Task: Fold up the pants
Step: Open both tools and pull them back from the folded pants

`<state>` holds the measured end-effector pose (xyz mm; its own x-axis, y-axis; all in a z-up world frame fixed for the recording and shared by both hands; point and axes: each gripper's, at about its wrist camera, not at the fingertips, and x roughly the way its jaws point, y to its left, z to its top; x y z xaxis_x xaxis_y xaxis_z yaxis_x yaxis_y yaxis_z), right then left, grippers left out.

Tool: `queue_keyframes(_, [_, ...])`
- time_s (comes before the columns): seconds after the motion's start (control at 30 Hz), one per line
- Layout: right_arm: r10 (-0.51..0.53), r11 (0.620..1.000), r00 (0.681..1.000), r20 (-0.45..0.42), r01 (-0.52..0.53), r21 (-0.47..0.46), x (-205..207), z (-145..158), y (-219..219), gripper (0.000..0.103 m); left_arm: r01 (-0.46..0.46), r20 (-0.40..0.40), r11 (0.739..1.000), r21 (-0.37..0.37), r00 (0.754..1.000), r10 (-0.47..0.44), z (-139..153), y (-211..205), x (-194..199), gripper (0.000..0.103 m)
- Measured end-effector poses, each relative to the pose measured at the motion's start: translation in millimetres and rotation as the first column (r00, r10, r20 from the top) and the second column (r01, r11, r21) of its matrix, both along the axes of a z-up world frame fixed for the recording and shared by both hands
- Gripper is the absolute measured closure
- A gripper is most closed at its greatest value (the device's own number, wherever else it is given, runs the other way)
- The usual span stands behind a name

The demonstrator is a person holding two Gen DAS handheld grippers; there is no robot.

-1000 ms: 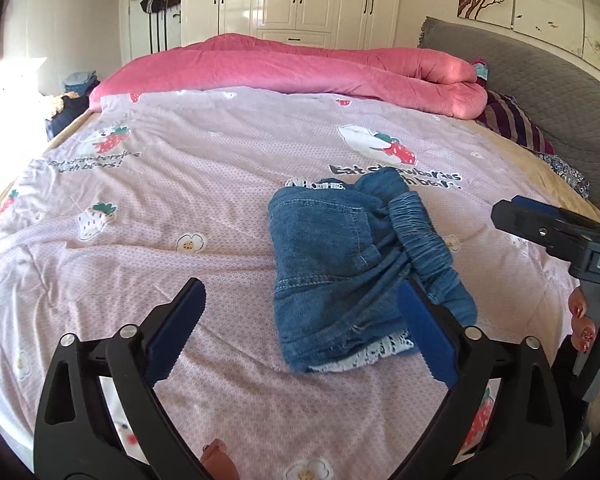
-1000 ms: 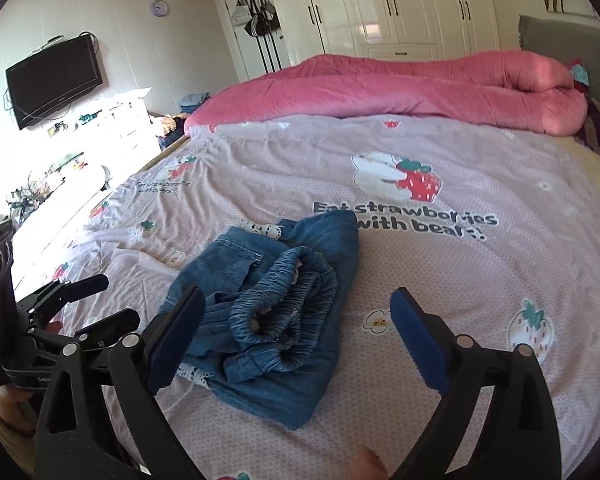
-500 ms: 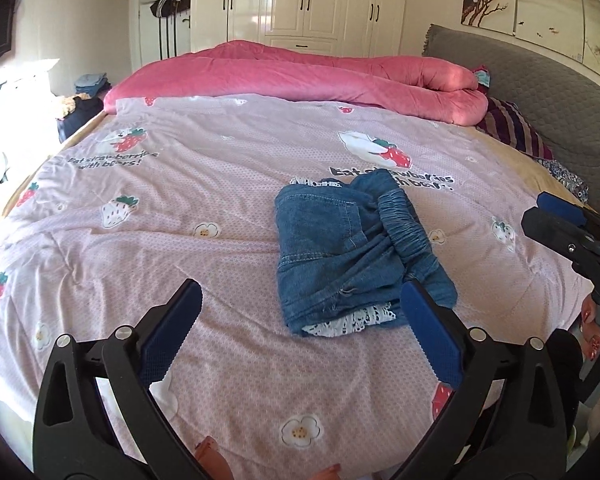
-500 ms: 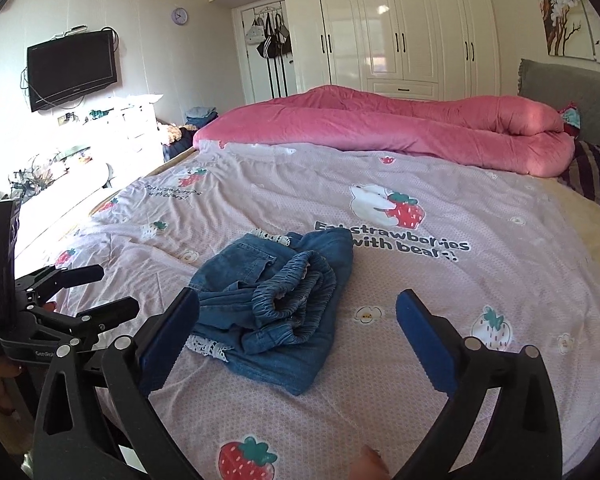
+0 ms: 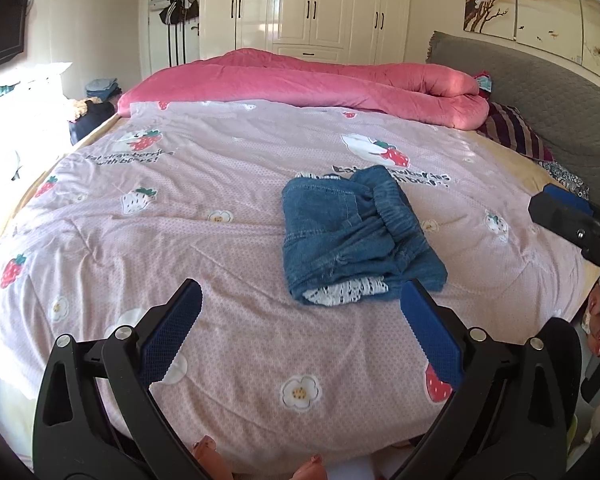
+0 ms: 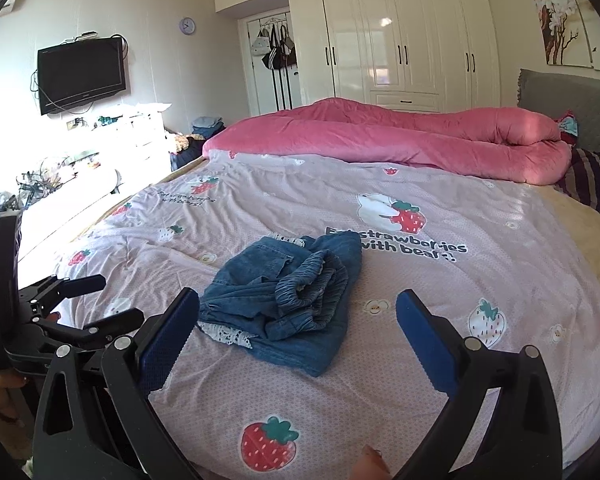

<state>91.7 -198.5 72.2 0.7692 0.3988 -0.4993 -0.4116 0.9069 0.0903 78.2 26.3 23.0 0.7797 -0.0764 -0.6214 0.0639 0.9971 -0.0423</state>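
Folded blue denim pants with an elastic waistband and white lace trim lie in a compact bundle on the pink strawberry-print bedspread. My left gripper hovers near the bed's front edge, open and empty, short of the pants. From the right wrist view the same pants lie ahead and slightly left of my right gripper, which is also open and empty. The right gripper's tip shows at the right edge of the left view; the left gripper shows at the left of the right view.
A rolled pink quilt lies across the far side of the bed. A grey headboard and striped pillow are at the right. White wardrobes, a wall TV and a cluttered white dresser stand beyond.
Both grippers have drawn back and up from the pants, which now look smaller and farther away. The pants stay folded in the same spot.
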Motion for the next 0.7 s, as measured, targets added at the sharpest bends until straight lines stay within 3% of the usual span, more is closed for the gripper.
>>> queue_keyframes(0.7, [-0.008,0.999,0.999,0.033,0.01,-0.039,-36,-6,4,0.005,-0.012,-0.032,1.0,-0.025,0.999,0.011,-23,-9,-30,0.01])
